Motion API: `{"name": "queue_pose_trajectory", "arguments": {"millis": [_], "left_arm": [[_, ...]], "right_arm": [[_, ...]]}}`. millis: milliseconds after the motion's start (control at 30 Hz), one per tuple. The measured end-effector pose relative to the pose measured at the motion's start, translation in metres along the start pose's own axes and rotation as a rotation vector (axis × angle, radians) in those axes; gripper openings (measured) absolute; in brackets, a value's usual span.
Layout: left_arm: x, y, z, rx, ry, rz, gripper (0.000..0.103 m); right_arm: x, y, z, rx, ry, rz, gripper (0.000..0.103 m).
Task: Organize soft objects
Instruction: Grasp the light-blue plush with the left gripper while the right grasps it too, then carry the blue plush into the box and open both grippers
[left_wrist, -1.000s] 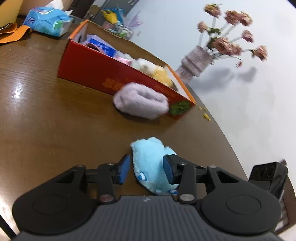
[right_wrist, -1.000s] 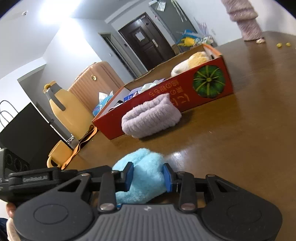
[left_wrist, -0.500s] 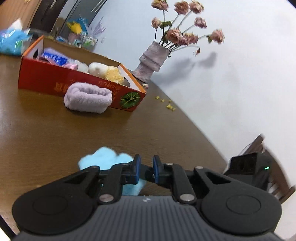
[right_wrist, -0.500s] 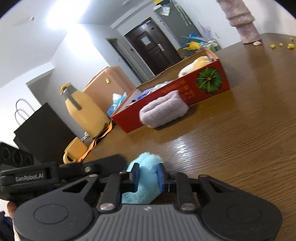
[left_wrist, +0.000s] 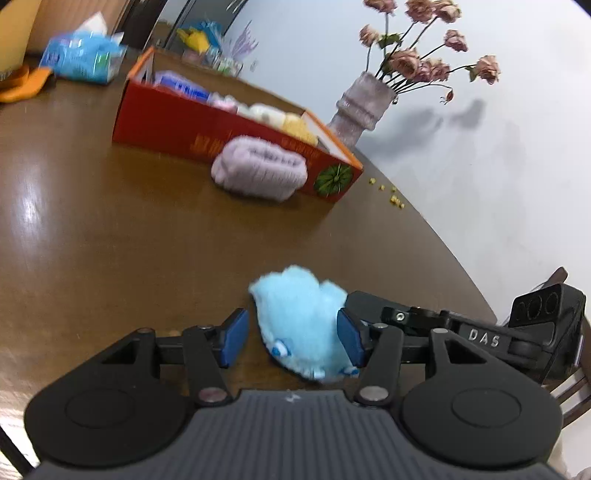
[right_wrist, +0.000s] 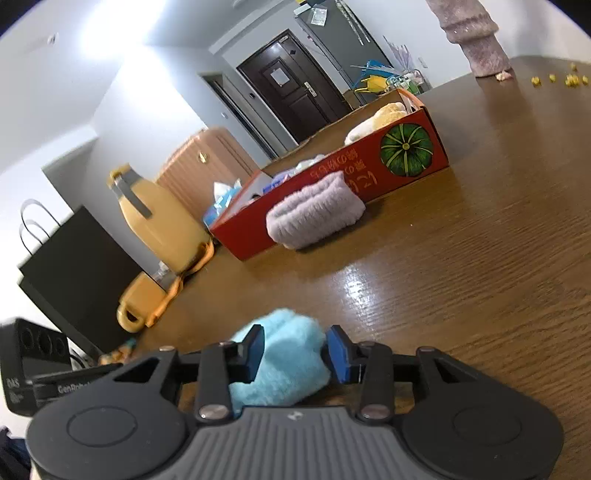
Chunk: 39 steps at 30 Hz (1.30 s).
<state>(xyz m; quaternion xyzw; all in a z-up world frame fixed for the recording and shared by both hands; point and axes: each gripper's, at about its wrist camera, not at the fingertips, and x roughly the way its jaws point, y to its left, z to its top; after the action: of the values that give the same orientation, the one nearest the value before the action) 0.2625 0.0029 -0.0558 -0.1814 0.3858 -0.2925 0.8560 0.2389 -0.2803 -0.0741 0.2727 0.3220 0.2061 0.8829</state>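
While the blue plush toy (left_wrist: 301, 319) lies on the brown desk (left_wrist: 110, 240) with both grippers crowded onto it from opposite sides, the red box (left_wrist: 221, 129) it presumably belongs in stands well off ahead, a lilac rolled towel (left_wrist: 260, 171) resting against the box's near wall. The left gripper (left_wrist: 291, 341) has just been opening: its fingers (left_wrist: 233, 341) stand fairly wide, the toy lying off-centre between them, a gap at the left pad. The right gripper (right_wrist: 295, 356) has also just been opening, though its narrower fingers (right_wrist: 338, 354) look to be touching the fluff on both sides, so I judge it better placed to carry the toy forward to the box.
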Motion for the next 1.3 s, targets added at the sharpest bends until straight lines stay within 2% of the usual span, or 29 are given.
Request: {"name": "queue_pose_trajectory", "arguments": {"millis": [33, 67, 100, 133, 233, 333, 433, 567, 667, 733, 900, 1000, 1100, 1300], "left_arm": [[0.002, 0.002, -0.001, -0.015, 0.007, -0.009, 0.047], [0.003, 0.005, -0.001, -0.027, 0.009, -0.021, 0.038], [0.004, 0.006, 0.001, -0.038, 0.009, -0.044, 0.037], [0.004, 0.006, 0.001, -0.041, 0.001, -0.047, 0.034], [0.007, 0.002, 0.005, -0.029, -0.013, -0.037, 0.033], [0.006, -0.005, 0.021, -0.011, -0.058, -0.068, 0.032], [0.009, -0.022, 0.067, 0.055, -0.116, -0.096, 0.032], [0.046, -0.029, 0.149, 0.113, -0.108, -0.092, 0.033], [0.08, -0.019, 0.19, 0.098, -0.076, -0.033, 0.032], [0.1, -0.007, 0.206, 0.06, -0.04, 0.002, 0.032], [0.137, 0.025, 0.221, 0.051, 0.05, 0.123, 0.032], [0.149, 0.036, 0.217, 0.072, 0.098, 0.149, 0.03], [0.155, 0.036, 0.213, 0.11, 0.116, 0.163, 0.028], [0.152, 0.028, 0.214, 0.129, 0.137, 0.171, 0.033]], "right_arm": [[0.002, 0.001, -0.002, -0.008, 0.009, -0.009, 0.038], [0.003, 0.002, -0.003, -0.007, 0.013, -0.005, 0.038], [0.004, 0.001, -0.003, 0.002, 0.015, 0.005, 0.037], [0.005, 0.001, -0.003, 0.011, 0.019, 0.013, 0.032], [0.009, 0.001, -0.001, 0.019, 0.032, 0.027, 0.032], [0.008, 0.0, 0.013, 0.03, 0.011, 0.035, 0.031], [0.0, 0.012, 0.052, -0.038, -0.079, 0.047, 0.031], [0.018, 0.024, 0.123, -0.144, -0.158, -0.027, 0.031], [0.058, 0.003, 0.172, -0.045, -0.109, -0.034, 0.031], [0.088, -0.003, 0.192, -0.038, -0.069, -0.056, 0.03], [0.155, -0.007, 0.203, -0.086, 0.037, -0.129, 0.027], [0.179, -0.007, 0.194, -0.108, 0.096, -0.175, 0.027], [0.188, -0.001, 0.186, -0.178, 0.115, -0.238, 0.024], [0.184, -0.001, 0.192, -0.163, 0.147, -0.241, 0.026]]}}
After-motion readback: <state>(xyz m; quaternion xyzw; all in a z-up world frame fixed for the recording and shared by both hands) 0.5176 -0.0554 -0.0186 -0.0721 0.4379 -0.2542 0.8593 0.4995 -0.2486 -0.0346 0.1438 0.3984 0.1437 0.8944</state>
